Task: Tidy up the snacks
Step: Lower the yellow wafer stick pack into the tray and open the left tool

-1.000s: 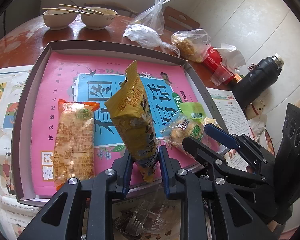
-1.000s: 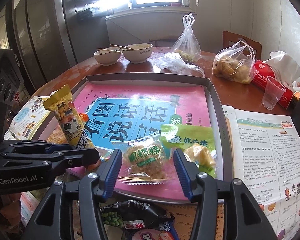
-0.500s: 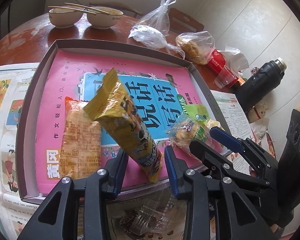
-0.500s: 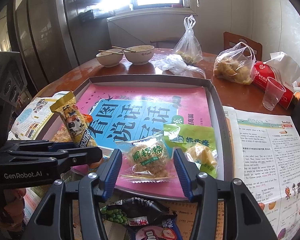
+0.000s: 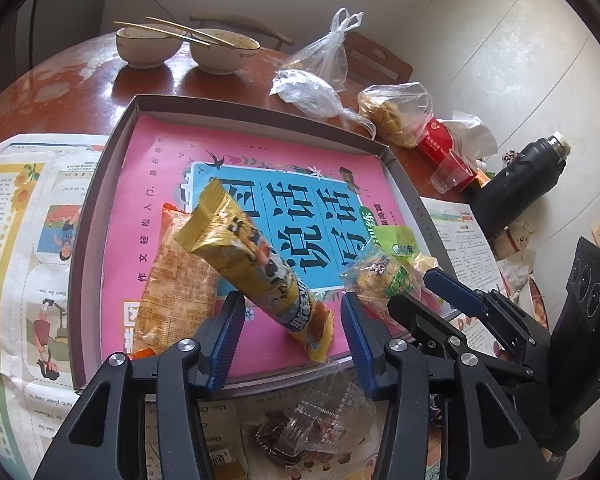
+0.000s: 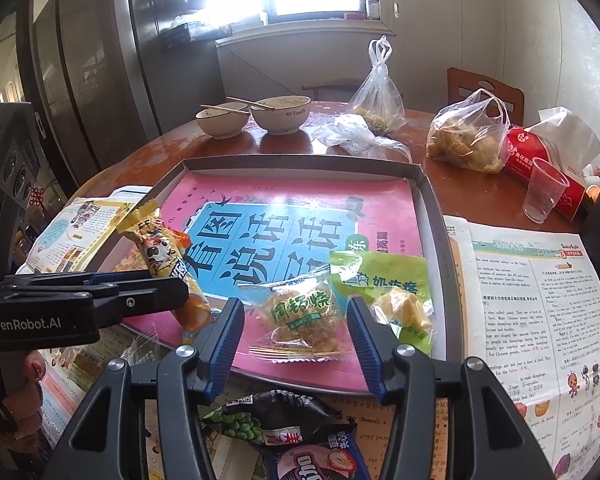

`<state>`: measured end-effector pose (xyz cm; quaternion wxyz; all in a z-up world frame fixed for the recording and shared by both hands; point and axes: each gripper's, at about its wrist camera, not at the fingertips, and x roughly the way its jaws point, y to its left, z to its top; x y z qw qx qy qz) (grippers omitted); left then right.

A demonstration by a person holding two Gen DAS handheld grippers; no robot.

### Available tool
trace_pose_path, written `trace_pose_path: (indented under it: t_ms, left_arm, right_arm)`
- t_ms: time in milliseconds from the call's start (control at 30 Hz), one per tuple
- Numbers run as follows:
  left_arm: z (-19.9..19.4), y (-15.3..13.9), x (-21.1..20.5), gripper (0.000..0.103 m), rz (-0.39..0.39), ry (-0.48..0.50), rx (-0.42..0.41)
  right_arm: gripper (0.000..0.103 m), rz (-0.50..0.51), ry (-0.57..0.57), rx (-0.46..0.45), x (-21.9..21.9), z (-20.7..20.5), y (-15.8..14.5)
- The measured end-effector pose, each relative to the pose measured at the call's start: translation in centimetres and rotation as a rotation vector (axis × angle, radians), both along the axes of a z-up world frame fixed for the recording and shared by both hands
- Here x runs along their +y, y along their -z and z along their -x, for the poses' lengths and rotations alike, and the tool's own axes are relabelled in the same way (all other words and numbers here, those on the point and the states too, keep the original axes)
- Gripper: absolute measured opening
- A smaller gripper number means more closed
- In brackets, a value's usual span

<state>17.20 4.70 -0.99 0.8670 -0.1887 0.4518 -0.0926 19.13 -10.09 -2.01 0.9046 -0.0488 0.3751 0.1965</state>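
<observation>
A grey tray [image 5: 96,208] lined with a pink and blue book cover holds the snacks. A long yellow snack pack [image 5: 256,264] lies tilted in it, leaning on an orange pack [image 5: 176,284]. My left gripper [image 5: 292,336] is open, its fingers either side of the yellow pack's near end, not touching it. My right gripper [image 6: 296,344] is open around a clear pack of golden snack [image 6: 300,312]; a green pack [image 6: 384,280] lies beside it. The yellow pack [image 6: 160,256] and the tray [image 6: 436,232] also show in the right wrist view.
A clear wrapped snack [image 5: 312,424] lies below the tray. Dark pea and strawberry packs [image 6: 284,432] lie on newspaper. Two bowls with chopsticks [image 6: 256,116], plastic bags [image 6: 464,136], a plastic cup [image 6: 544,196] and a black flask [image 5: 516,184] stand on the brown table.
My left gripper has opened and let go of the yellow pack, which has tipped from upright down to the left onto the orange pack. The right gripper has hardly moved.
</observation>
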Motion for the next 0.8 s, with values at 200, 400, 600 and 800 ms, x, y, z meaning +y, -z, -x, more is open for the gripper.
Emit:
trace_pose_path:
  t_ms: [200,400,600,800]
  left_arm:
    - [0.7,-0.7,0.5,0.06,-0.02,-0.031,-0.008]
    - [1.6,-2.0,0.8,0.067,-0.062,-0.05,-0.041]
    - [2.6,-3.3,0.5,0.073,-0.115,-0.042,-0.086]
    - [3.5,-4.2,0.9,0.076,-0.135,-0.064,-0.11]
  right_arm:
    - [0.053,-0.003,0.006,-0.012,0.0,0.3,-0.3]
    - [0.058,-0.016,0.016,-0.02,-0.3,0.5,-0.6]
    - [0.065,-0.034,0.029,-0.036,-0.8,0.7,-1.1]
    - [0.071,-0.05,0.044,-0.057,-1.2,1.0,-1.7]
